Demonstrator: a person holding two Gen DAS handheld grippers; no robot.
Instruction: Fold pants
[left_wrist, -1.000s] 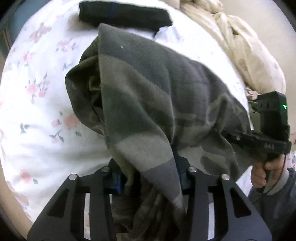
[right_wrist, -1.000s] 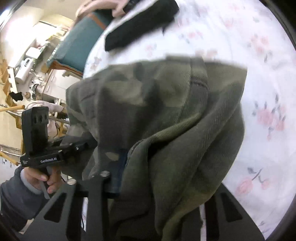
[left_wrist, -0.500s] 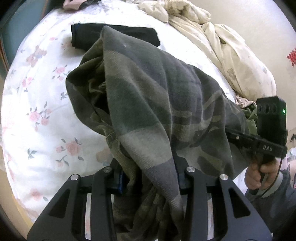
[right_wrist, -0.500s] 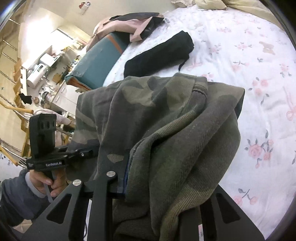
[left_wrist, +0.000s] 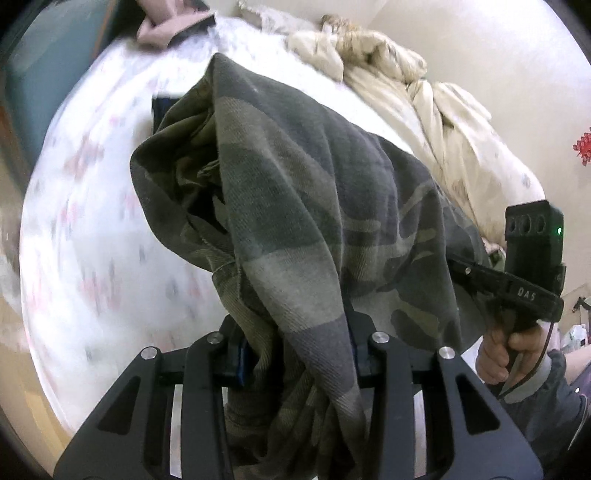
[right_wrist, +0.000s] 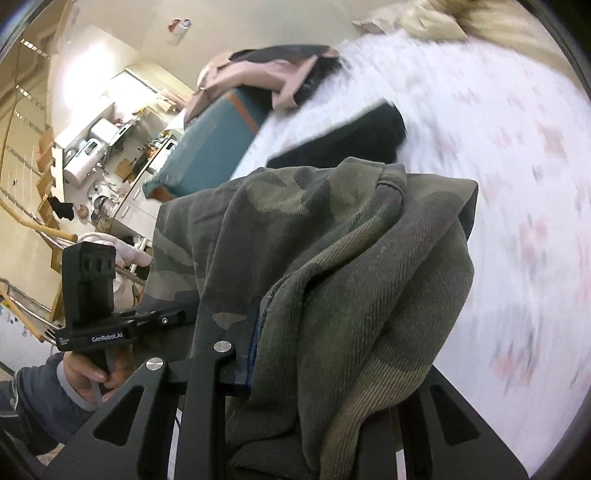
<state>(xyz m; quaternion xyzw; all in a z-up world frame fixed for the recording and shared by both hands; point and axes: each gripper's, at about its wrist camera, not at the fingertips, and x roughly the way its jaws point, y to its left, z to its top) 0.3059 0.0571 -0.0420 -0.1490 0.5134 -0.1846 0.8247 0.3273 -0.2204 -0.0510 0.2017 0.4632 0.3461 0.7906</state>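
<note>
Camouflage pants (left_wrist: 295, 206) hang bunched above the flowered bed (left_wrist: 92, 240), the left tool (left_wrist: 295, 354) and the right tool (right_wrist: 317, 369) each clenched on a fold of them.

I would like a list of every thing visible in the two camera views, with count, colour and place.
camouflage pants: one, green and grey, bunched, held up over the bed between both grippers
bed sheet: one, white with pink flowers, covers the bed
black garment: one, folded, lies on the sheet behind the pants
pink garment: one, at the far edge of the bed
cream duvet: one, crumpled, along the wall side
teal cushion: one, beside the bed
left gripper: one, black, shut on the pants
right gripper: one, black, shut on the pants
</note>
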